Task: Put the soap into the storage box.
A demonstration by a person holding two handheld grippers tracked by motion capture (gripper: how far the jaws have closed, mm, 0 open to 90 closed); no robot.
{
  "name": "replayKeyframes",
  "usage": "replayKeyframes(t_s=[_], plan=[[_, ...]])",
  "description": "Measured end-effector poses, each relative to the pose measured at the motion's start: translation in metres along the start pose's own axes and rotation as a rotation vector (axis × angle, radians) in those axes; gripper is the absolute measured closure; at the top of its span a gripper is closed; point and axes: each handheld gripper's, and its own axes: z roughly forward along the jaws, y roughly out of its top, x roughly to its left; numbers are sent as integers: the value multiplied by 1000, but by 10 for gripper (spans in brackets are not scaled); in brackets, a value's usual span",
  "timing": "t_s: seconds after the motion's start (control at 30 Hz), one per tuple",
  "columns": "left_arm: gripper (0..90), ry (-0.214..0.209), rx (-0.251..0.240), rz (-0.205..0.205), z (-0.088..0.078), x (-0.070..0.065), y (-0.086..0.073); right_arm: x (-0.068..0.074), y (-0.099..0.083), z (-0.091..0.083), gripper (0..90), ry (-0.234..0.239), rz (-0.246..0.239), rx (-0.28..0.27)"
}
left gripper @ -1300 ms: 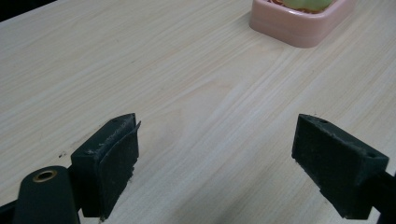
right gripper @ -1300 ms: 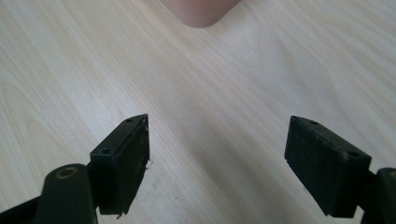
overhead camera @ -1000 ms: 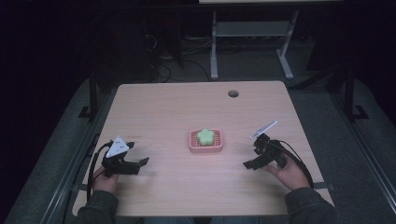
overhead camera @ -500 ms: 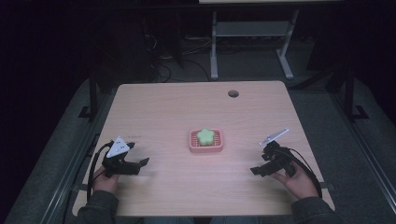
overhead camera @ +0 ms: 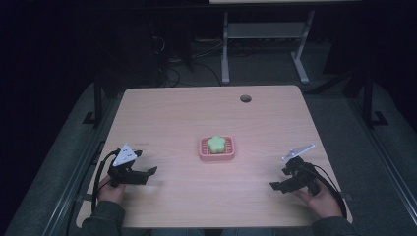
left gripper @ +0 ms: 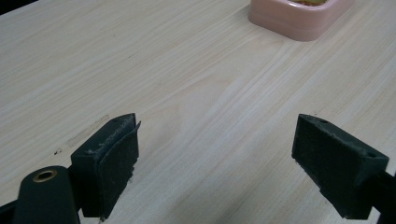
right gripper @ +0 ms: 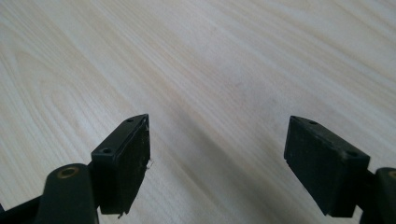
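Pink tray [overhead camera: 217, 155] holding the green star piece [overhead camera: 215, 143] sits mid-table; left gripper [overhead camera: 147, 173] at 8 o'clock and right gripper [overhead camera: 275, 186] at 4 o'clock, jaws wide, empty, well apart from it; risk: low approach clips rim, shoves tray.

Pink square tray [overhead camera: 217, 153] is sitting flat at tabletop [overhead camera: 196, 113] centre; green star-shaped piece [overhead camera: 215, 143] is lying inside it, toward twelve o'clock.

Dim, grainy overhead picture with dark surroundings; close views brighter, evenly lit.
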Motion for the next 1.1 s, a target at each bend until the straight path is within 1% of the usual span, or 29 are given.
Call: replayKeyframes(t_s=[0.2,0.23,0.27,0.3,0.4,0.43,0.47,0.53,0.57,0.6,0.63,0.73,0.77,0.87,0.9,0.93,1.0,1.03,1.07,1.1], plan=[[144,-2,2,-5,0,-1,0,3,-8,-1,224,-3,3,-11],[144,-2,6,-4,0,-1,0,5,-12,-3,224,-5,2,-25],[144,-2,6,-4,0,-1,0,5,-12,-3,224,-5,2,-25],[144,-2,9,5,0,0,0,7,-16,-4,224,-4,7,-32],[144,0,5,4,1,-1,0,8,-19,-5,223,-6,14,-34],[144,0,0,0,2,-1,0,8,-21,-5,223,-9,12,-38],[144,0,2,1,2,-1,0,9,-25,-4,223,-21,9,-47],[144,0,3,4,2,-1,0,10,-26,-4,223,-21,16,-47],[144,1,3,6,2,-1,0,13,-29,-4,223,-22,15,-53],[144,1,3,6,2,-1,0,13,-29,-4,223,-22,15,-53],[144,0,7,13,2,-1,0,17,-31,-4,223,-24,9,-58],[144,-1,2,9,4,-2,1,19,-32,-4,222,-28,9,-68],[144,-1,12,12,4,-3,1,21,-33,-4,217,-48,1,-70],[144,1,16,17,4,-2,1,21,-34,-4,213,-52,1,-75],[144,10,10,20,3,-1,1,22,-35,-6,207,-66,3,-85],[144,10,16,17,3,-1,1,22,-36,-7,205,-66,6,-94],[144,12,12,18,3,0,1,21,-37,-8,202,-64,10,-102],[144,15,14,18,3,0,1,21,-40,-11,202,-62,17,-119],[144,16,17,23,3,0,1,22,-41,-11,202,-59,27,-124],[144,16,17,23,3,0,1,22,-42,-11,202,-63,23,-135]])
